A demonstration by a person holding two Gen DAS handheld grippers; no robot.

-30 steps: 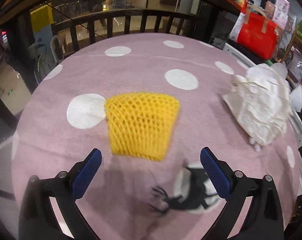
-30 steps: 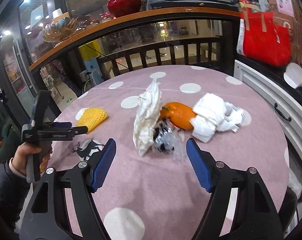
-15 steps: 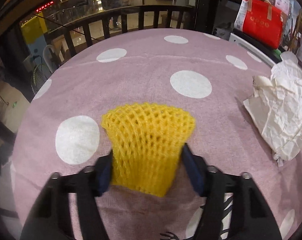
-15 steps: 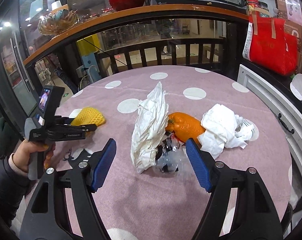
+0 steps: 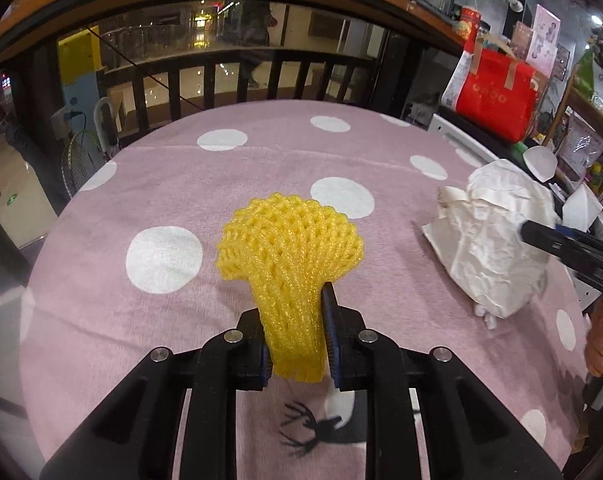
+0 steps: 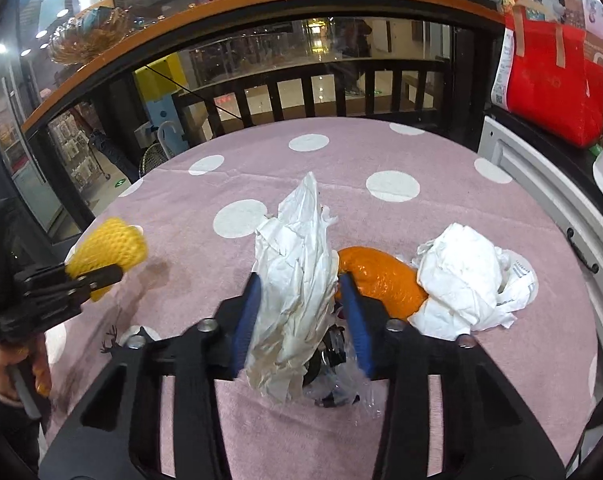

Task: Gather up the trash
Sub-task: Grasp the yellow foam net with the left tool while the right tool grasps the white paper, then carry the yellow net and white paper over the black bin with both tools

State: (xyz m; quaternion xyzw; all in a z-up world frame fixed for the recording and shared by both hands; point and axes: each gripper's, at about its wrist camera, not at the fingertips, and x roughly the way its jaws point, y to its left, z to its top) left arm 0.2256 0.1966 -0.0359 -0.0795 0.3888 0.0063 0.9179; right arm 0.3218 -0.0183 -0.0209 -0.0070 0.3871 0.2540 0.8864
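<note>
Foam net [image 5: 289, 248] (yellow) pinched in left gripper [image 5: 295, 336]

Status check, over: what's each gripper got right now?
Left gripper shut on yellow foam net. Right gripper closing around crumpled paper. Orange peel and tissue wad remain on table.

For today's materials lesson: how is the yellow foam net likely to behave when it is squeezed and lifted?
The yellow foam net is probably soft and springy: it pinches narrow between the left gripper's fingers and fans out above. Its open mesh suggests it is very light. It seems unlikely to slip, being compressed.
</note>
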